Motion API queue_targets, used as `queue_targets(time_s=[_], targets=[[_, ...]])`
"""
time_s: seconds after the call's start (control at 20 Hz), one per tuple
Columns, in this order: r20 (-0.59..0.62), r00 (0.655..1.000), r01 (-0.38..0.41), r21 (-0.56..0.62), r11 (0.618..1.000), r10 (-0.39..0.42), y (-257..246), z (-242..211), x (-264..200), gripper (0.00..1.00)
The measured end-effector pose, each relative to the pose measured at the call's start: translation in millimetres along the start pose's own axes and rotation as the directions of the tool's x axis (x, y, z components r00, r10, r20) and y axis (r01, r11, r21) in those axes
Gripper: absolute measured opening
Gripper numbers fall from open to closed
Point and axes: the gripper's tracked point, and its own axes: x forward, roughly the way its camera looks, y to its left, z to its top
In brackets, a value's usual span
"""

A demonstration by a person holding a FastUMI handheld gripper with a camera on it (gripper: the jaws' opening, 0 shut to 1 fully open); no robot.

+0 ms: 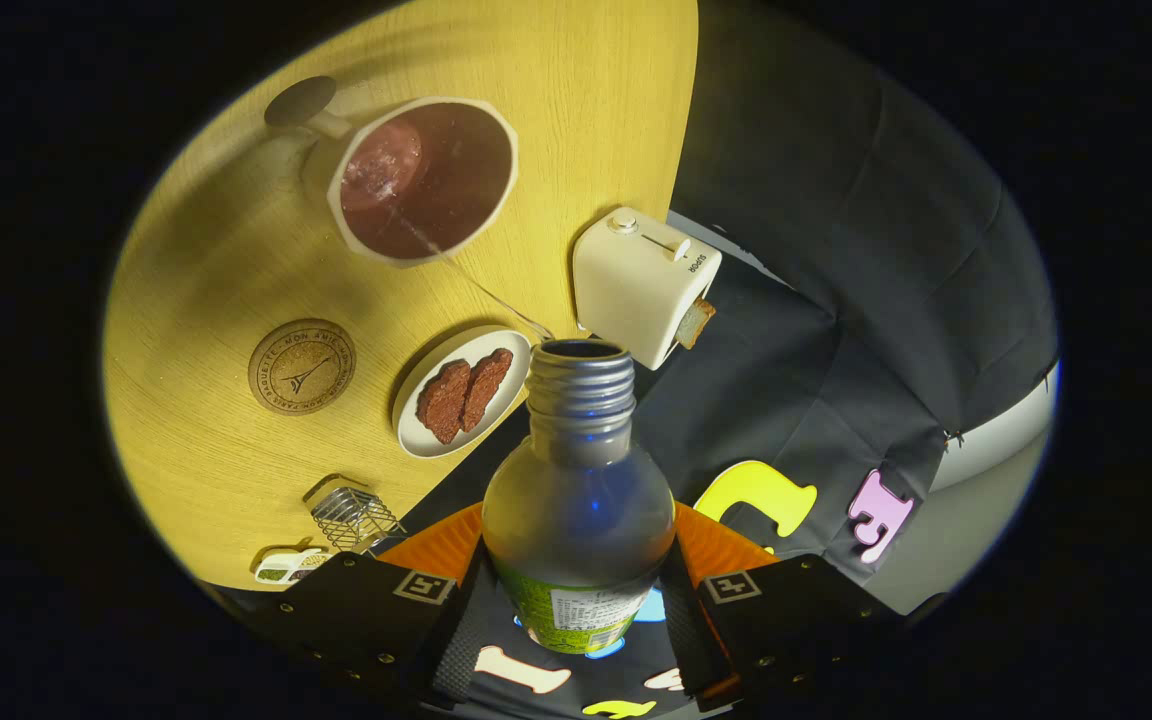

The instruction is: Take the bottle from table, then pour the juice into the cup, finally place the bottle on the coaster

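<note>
Gripper view, claw (576, 590) clamping bottle (578, 500), pouring into cup (424, 180)

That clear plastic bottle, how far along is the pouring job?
Picked up: the tool grips the clear plastic bottle, uncapped and tilted. In hand: a thin stream falls into the white cup holding dark juice. Left: standing the bottle on the round cork coaster.

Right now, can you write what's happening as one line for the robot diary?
stage: pouring | gripper: shut on bottle | bottle: tilted, uncapped | cup: holds juice | coaster: bare
</note>
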Motion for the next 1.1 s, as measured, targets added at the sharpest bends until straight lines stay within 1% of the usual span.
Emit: queue_targets(time_s=[0.3, 0.5, 0.75, 1.1], targets=[[0.025, 1.000, -0.008, -0.010, 1.000, 0.008, 2, 15, 3, 0.75], [0.030, 0.999, -0.027, -0.012, 1.000, 0.028, 9, 24, 3, 0.75], [0.021, 0.997, -0.078, 0.032, 0.996, 0.078, 30, 31, 4, 0.75], [0.025, 0.993, -0.117, 0.086, 0.989, 0.115, 45, 43, 0, 0.75]])
